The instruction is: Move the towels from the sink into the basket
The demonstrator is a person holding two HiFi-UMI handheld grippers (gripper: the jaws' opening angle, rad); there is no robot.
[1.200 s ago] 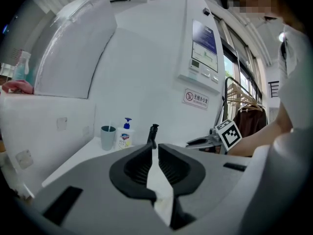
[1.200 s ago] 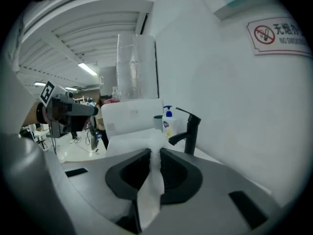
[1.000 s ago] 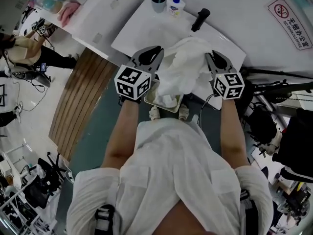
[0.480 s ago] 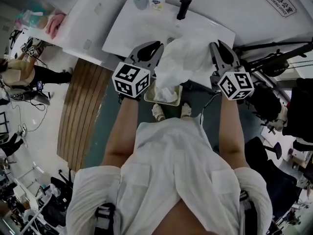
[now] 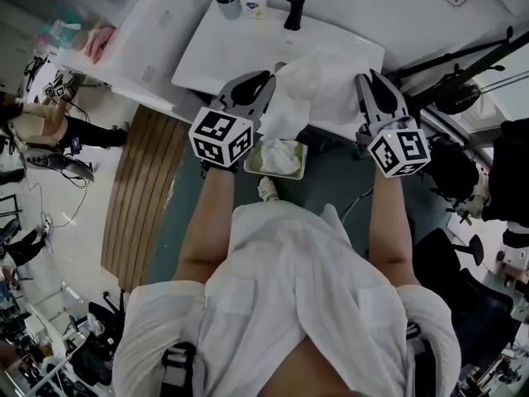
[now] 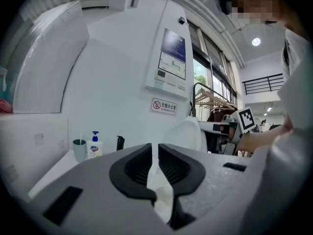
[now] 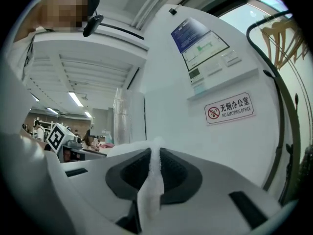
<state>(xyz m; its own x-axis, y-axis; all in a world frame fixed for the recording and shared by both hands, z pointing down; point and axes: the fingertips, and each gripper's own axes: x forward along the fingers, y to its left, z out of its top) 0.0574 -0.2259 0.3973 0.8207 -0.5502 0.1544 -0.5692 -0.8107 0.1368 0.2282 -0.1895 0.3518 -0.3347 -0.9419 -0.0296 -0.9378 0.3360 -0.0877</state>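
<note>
one limp, rumpled white towel (image 5: 318, 89)

The towel (image 5: 322, 81) is plain white, as is the sink (image 5: 240, 48); the left gripper (image 5: 266, 79) and right gripper (image 5: 364, 78) are grey with black ribbed pads (image 6: 133, 166), each bearing a cube (image 5: 221, 137) of black-and-white square markers. The basket (image 5: 249, 165) is pale beige, the cup (image 5: 227, 3) teal, the soap bottle (image 5: 253, 0) white with a blue cap, the tap (image 5: 293, 11) black, the floor slats (image 5: 145, 188) brown
</note>
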